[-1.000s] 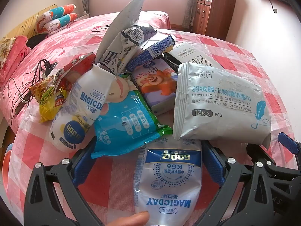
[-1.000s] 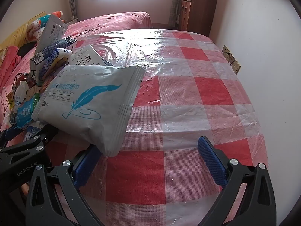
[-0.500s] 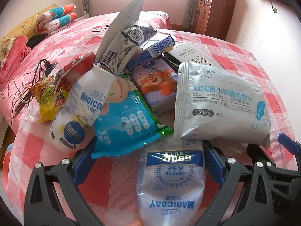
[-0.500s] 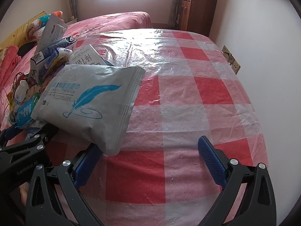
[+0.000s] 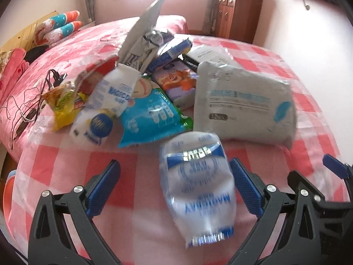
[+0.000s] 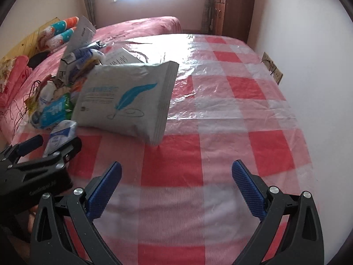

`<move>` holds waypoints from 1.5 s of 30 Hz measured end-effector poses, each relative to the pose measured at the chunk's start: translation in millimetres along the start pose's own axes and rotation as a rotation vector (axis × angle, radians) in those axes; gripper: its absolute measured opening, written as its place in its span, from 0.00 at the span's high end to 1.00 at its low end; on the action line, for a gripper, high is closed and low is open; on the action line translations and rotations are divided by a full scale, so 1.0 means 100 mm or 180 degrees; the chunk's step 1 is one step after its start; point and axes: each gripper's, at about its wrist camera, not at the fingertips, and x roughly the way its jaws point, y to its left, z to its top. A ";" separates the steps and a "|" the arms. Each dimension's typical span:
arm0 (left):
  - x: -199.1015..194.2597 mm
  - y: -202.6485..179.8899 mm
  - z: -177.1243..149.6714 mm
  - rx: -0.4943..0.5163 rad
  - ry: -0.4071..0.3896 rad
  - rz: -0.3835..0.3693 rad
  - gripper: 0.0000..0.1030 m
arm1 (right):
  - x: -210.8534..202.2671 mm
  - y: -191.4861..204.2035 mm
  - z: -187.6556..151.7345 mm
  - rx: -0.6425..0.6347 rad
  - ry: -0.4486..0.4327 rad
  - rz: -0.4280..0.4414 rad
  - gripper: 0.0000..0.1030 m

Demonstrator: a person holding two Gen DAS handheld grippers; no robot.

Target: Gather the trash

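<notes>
A heap of wrappers and packets lies on the red-and-white checked table (image 5: 66, 165). A white-and-blue milk pouch (image 5: 198, 190) lies nearest, between my left gripper's open jaws, close to the right finger (image 5: 245, 187). My left gripper (image 5: 174, 187) is open and holds nothing. Behind the pouch are a grey wipes pack with a blue feather (image 5: 242, 108), a blue packet (image 5: 152, 117) and another white pouch (image 5: 103, 110). My right gripper (image 6: 176, 190) is open and empty over bare cloth, right of the grey wipes pack (image 6: 128, 97). The left gripper's body (image 6: 37, 172) shows at its lower left.
A yellow snack bag (image 5: 61, 103) and an upright grey carton (image 5: 141, 42) sit in the heap. A pink bed (image 5: 44, 66) with cables lies behind on the left. A wooden cabinet (image 6: 231, 6) stands against the far wall. A wall socket (image 6: 272, 68) is at the right.
Both grippers have pulled back and risen from the heap. The milk pouch now lies farther right between the left jaws, and the view is blurred by motion.
</notes>
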 end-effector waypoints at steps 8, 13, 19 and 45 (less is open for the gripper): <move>-0.52 0.16 -0.11 0.0036 -0.0368 -0.0072 0.04 | -0.41 0.09 -0.13 0.0039 -0.0253 0.0075 0.04; -0.82 0.32 -0.16 -0.0022 -0.0534 0.0011 0.04 | -0.81 0.21 -0.15 -0.0008 -0.0623 -0.0057 0.04; -1.17 0.49 -0.17 -0.0067 -0.0781 0.0231 0.04 | -1.31 0.29 -0.15 0.0011 -0.1077 -0.0039 0.04; -1.90 0.77 -0.32 -0.0140 -0.1290 0.0389 0.04 | -2.17 0.46 -0.23 0.0054 -0.1577 0.0072 0.04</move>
